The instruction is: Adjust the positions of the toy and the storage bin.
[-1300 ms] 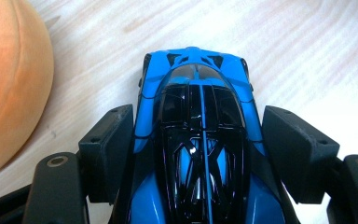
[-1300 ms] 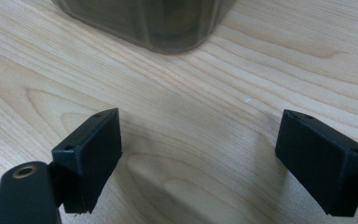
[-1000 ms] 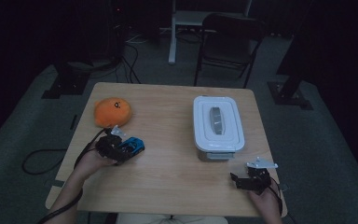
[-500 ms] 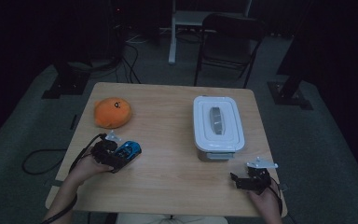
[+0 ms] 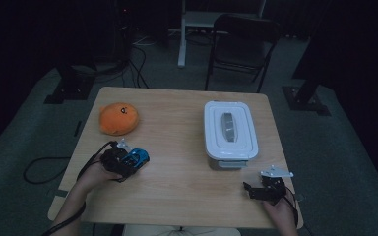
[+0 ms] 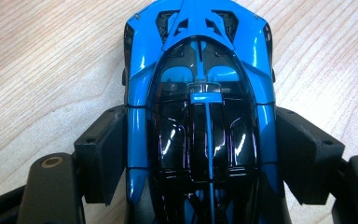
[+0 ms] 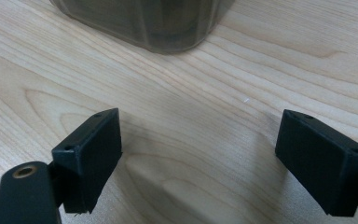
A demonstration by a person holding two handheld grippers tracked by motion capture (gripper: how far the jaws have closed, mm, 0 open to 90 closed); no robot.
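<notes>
My left gripper had just been closing, pads clamped on the blue toy car left of the lidded box, right gripper apart & idle; next prob. lift it w/o slip.

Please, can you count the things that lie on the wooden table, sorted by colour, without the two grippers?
Orange: 1, the plush toy
Blue: 1, the toy car
White: 1, the lidded container
Total: 3
</notes>
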